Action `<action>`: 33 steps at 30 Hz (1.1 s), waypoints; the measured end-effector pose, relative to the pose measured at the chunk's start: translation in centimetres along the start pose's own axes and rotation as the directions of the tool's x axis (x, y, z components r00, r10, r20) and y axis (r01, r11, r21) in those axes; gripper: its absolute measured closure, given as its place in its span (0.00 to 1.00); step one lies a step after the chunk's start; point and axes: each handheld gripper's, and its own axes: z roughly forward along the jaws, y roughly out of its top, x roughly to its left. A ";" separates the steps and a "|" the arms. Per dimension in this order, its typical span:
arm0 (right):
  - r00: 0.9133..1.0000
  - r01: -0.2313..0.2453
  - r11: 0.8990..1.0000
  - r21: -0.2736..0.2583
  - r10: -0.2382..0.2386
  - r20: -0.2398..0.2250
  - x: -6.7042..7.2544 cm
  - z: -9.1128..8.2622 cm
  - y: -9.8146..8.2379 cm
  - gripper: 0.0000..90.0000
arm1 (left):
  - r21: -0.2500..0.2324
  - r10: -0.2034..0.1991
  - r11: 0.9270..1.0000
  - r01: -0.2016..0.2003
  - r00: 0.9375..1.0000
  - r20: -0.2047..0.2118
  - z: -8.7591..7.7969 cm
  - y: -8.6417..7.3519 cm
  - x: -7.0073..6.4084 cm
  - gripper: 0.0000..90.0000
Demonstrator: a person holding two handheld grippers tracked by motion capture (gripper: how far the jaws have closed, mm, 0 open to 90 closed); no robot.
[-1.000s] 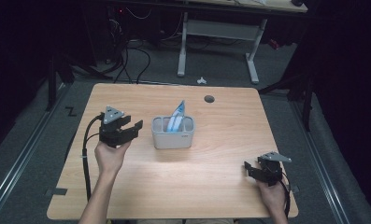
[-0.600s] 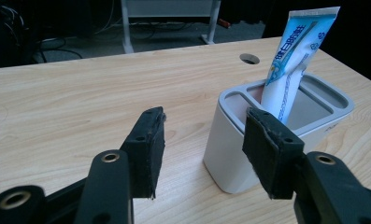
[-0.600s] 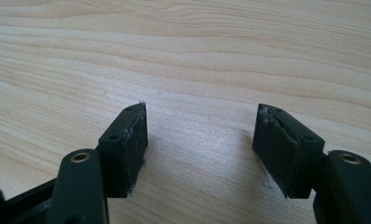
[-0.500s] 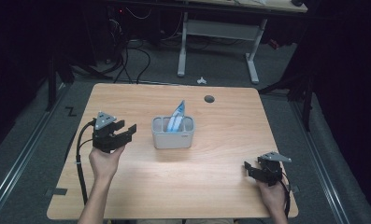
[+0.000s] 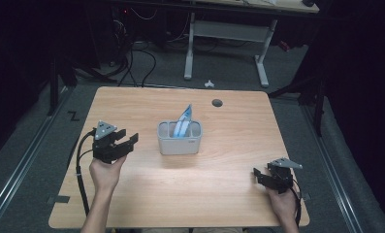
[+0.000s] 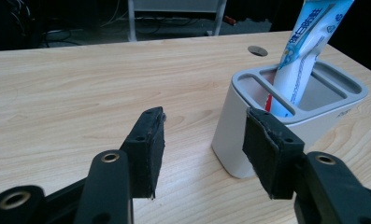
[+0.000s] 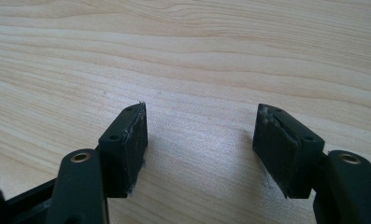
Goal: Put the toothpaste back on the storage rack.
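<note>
My left gripper (image 5: pixel 127 141) has drawn back to just left of the pale grey plastic holder (image 5: pixel 179 143) holding the blue-and-white tube (image 5: pixel 183 121), jaws released, my right gripper (image 5: pixel 261 175) released well off to its right; likely retreating, job seemingly done.

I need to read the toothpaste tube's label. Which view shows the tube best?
The left gripper view: the toothpaste tube stands close, print visible, in the white holder. The high view shows it small. The right gripper view looks at tabletop.
</note>
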 end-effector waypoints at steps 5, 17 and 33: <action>1.000 -0.001 1.000 0.000 0.001 0.000 0.0 0.0 0.0 0.40 | 0.006 -0.008 1.000 0.008 1.000 -0.006 -0.1 -0.6 0.3 0.54; 1.000 0.000 1.000 0.000 0.000 0.000 0.0 0.0 0.0 0.40 | 0.017 -0.027 0.999 0.027 1.000 -0.015 -0.3 -2.0 0.7 0.54; 1.000 0.001 1.000 -0.001 -0.001 0.001 0.0 0.0 0.0 0.40 | 0.047 -0.042 0.998 0.042 0.999 -0.016 -0.2 -4.0 0.8 0.53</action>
